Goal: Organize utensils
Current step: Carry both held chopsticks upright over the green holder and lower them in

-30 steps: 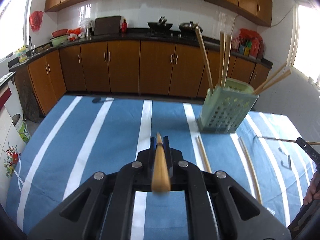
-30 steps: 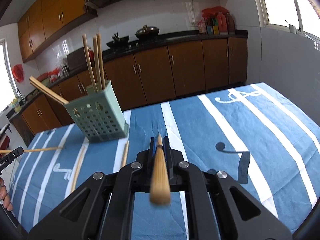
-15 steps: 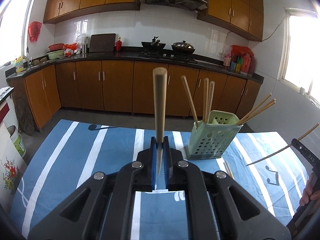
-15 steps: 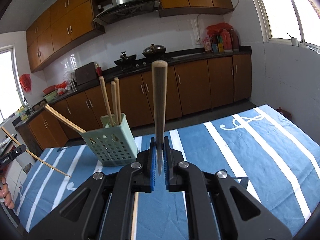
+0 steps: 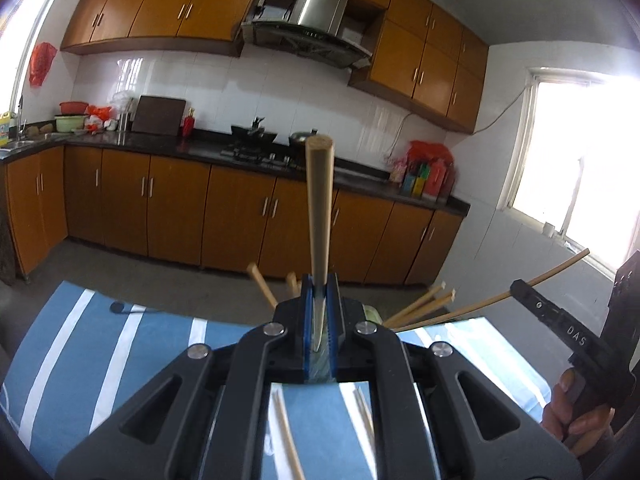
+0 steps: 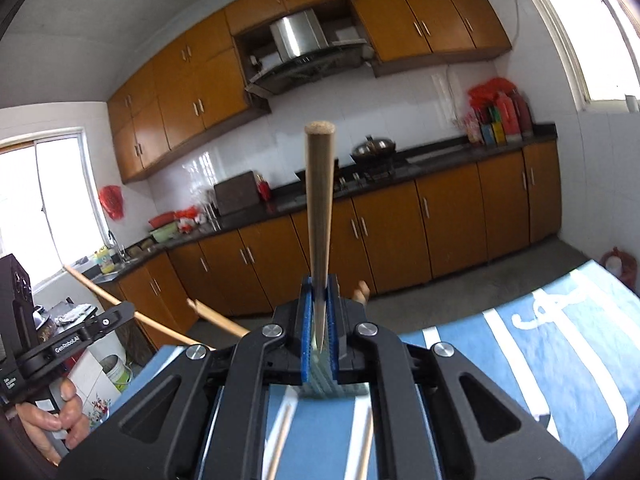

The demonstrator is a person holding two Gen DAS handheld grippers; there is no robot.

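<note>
My left gripper is shut on a wooden chopstick that stands up from its jaws. My right gripper is shut on a second chopstick in the same way. Both are raised above the blue striped tablecloth. The green perforated holder is almost hidden behind each gripper; only chopstick ends poke out beside the jaws. Loose chopsticks lie on the cloth below. Each view shows the other gripper at its edge: the right gripper, the left gripper.
A person's hand grips the right handle, another hand the left one. Brown kitchen cabinets and a dark counter run along the far wall. A white bucket stands on the floor beyond the table's left end.
Both grippers have risen and tipped upward with their chopsticks held. The table and green holder have dropped low in both views, behind the gripper bodies; the held chopsticks now point up.
</note>
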